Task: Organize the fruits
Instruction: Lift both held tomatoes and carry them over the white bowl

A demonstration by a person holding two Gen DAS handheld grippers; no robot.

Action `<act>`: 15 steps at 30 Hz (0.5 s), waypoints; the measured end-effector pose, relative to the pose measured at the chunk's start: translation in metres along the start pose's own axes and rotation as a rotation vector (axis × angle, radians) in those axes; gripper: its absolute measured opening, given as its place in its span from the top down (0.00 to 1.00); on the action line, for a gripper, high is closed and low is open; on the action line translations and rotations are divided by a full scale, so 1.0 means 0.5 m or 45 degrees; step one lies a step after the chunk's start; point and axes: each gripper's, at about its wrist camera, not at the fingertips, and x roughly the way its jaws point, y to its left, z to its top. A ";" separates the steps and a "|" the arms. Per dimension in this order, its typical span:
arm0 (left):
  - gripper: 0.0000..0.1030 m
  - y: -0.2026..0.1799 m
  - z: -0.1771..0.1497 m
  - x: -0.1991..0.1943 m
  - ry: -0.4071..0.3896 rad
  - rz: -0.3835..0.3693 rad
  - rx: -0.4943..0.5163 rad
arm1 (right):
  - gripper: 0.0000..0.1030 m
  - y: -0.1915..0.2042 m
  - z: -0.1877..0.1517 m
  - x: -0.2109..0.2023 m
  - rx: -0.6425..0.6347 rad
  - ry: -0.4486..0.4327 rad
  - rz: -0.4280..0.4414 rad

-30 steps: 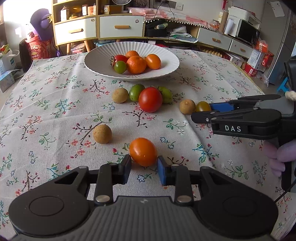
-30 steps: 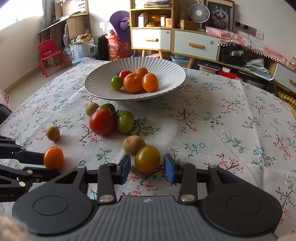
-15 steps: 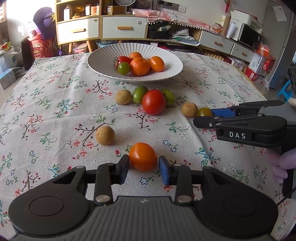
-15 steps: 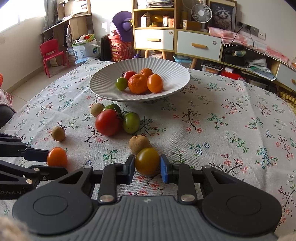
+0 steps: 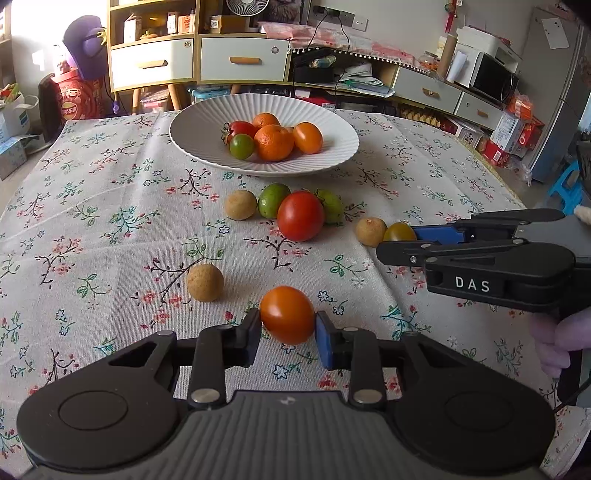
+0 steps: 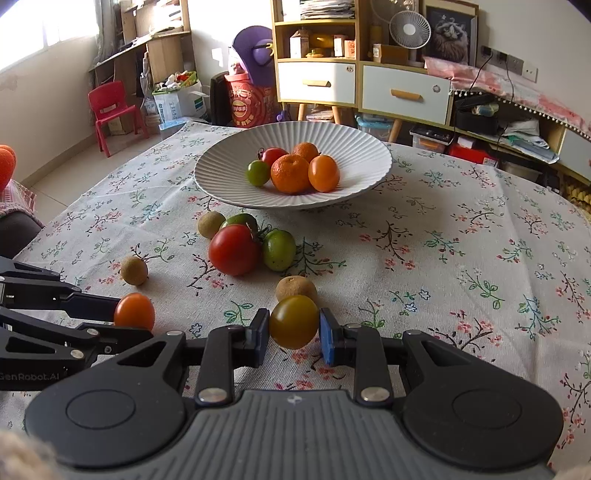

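Two claws each clamp one fruit low over the worktop (image 5: 110,229): our left claw (image 5: 288,332) holds an orange tomato (image 5: 287,314), our right claw (image 6: 293,334) an olive-yellow tomato (image 6: 293,321). We judge both grips are meant for carrying them to the white ribbed bowl (image 6: 354,147), where five fruits already sit.

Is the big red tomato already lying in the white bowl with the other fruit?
No, the big red tomato lies on the tablecloth in front of the white bowl, beside green fruit.

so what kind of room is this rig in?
Most likely a lived-in home living or dining room. A floral tablecloth covers the table, a shelf unit with drawers stands against the wall with a small fan on it, and a red child's chair sits by the window.
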 end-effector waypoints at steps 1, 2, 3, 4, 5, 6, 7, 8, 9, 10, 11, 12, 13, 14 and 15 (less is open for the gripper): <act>0.75 0.000 0.003 0.000 -0.003 0.000 -0.001 | 0.75 0.000 0.002 -0.002 0.001 -0.005 0.001; 0.75 0.001 0.007 -0.001 -0.007 0.000 -0.004 | 0.75 0.000 0.004 -0.004 0.002 -0.009 0.003; 0.75 0.001 0.010 -0.001 -0.012 -0.001 -0.008 | 0.75 0.000 0.005 -0.006 0.003 -0.013 0.005; 0.75 0.002 0.015 -0.002 -0.017 -0.002 -0.011 | 0.75 0.000 0.008 -0.007 0.004 -0.018 0.007; 0.75 0.002 0.018 -0.002 -0.022 -0.002 -0.014 | 0.75 -0.001 0.011 -0.008 0.004 -0.024 0.007; 0.75 0.002 0.023 -0.003 -0.029 -0.001 -0.018 | 0.75 -0.001 0.013 -0.009 0.005 -0.029 0.007; 0.75 0.002 0.027 -0.003 -0.035 0.000 -0.021 | 0.75 -0.001 0.016 -0.009 0.005 -0.033 0.008; 0.75 0.002 0.032 -0.003 -0.042 0.001 -0.025 | 0.75 0.000 0.019 -0.010 0.004 -0.038 0.008; 0.75 0.002 0.037 -0.004 -0.049 0.000 -0.030 | 0.75 0.000 0.022 -0.010 0.003 -0.044 0.007; 0.75 0.002 0.044 -0.004 -0.058 -0.002 -0.039 | 0.75 0.000 0.027 -0.010 0.003 -0.051 0.007; 0.75 0.003 0.050 -0.005 -0.067 -0.006 -0.048 | 0.75 0.000 0.031 -0.010 0.003 -0.058 0.006; 0.75 0.003 0.058 -0.006 -0.078 -0.013 -0.061 | 0.75 0.000 0.035 -0.011 0.002 -0.068 0.002; 0.75 0.004 0.064 -0.006 -0.087 -0.021 -0.073 | 0.75 0.000 0.039 -0.012 0.001 -0.083 -0.004; 0.75 0.005 0.074 -0.006 -0.103 -0.032 -0.086 | 0.75 -0.001 0.044 -0.012 -0.002 -0.095 -0.009; 0.75 0.004 0.080 -0.006 -0.117 -0.036 -0.090 | 0.75 -0.003 0.049 -0.012 -0.003 -0.108 -0.015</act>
